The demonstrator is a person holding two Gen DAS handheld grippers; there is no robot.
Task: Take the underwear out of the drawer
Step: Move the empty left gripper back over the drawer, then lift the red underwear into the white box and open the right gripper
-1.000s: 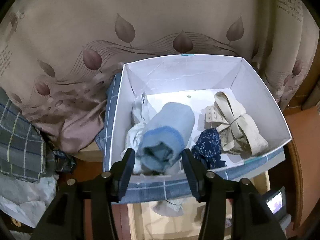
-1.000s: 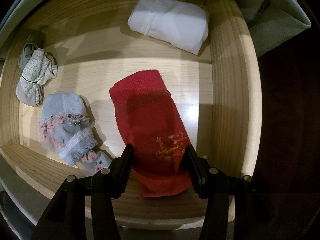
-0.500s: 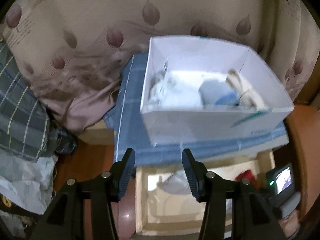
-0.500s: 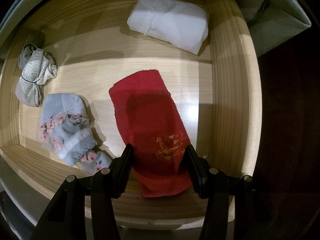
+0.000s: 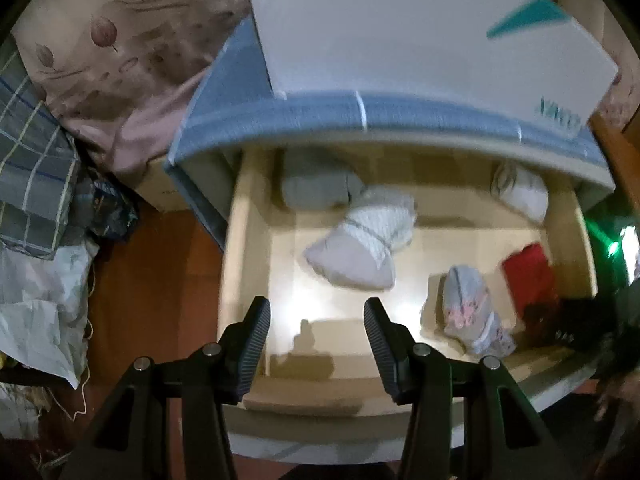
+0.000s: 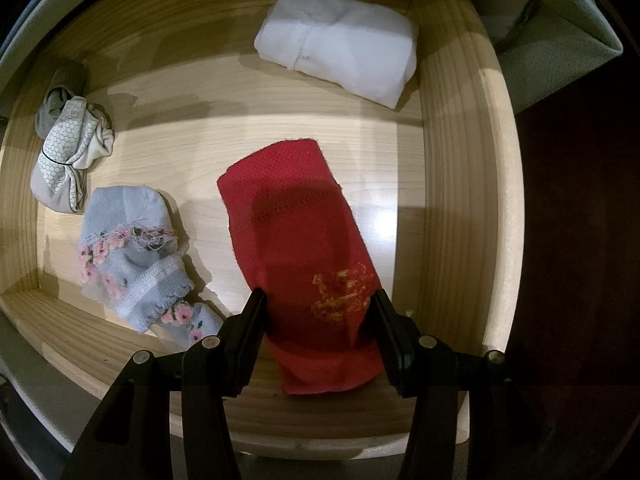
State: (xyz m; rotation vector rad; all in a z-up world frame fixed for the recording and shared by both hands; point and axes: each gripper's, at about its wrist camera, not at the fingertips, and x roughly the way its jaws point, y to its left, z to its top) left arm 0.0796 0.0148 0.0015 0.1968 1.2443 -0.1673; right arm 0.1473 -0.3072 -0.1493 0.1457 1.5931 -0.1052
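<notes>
The wooden drawer point(image 6: 452, 200) is pulled open, with several folded pieces of underwear inside. My right gripper point(image 6: 318, 308) points straight down into it, shut on a red folded piece point(image 6: 292, 220) with yellow stitching; both pads touch its sides. Beside it lie a pale blue floral piece point(image 6: 128, 248), a honeycomb-patterned bundle point(image 6: 64, 160) and a white folded piece point(image 6: 340, 56). My left gripper point(image 5: 316, 320) hangs open over the drawer's point(image 5: 236, 248) front left part with nothing between its fingers. The honeycomb bundle point(image 5: 360, 248) lies just beyond it, the red piece point(image 5: 528, 276) at far right.
A white box point(image 5: 400, 32) sits on a blue checked cloth point(image 5: 304, 112) on the cabinet top above the drawer. A leaf-patterned cover point(image 5: 120, 48), plaid fabric point(image 5: 36, 168) and white bags point(image 5: 40, 312) crowd the floor at left. A grey folded piece point(image 5: 316, 188) lies at the drawer's back.
My left gripper has come away from the white box, where a blue roll sat between its fingers, and dropped toward the open drawer. The right gripper and red piece have not moved.
</notes>
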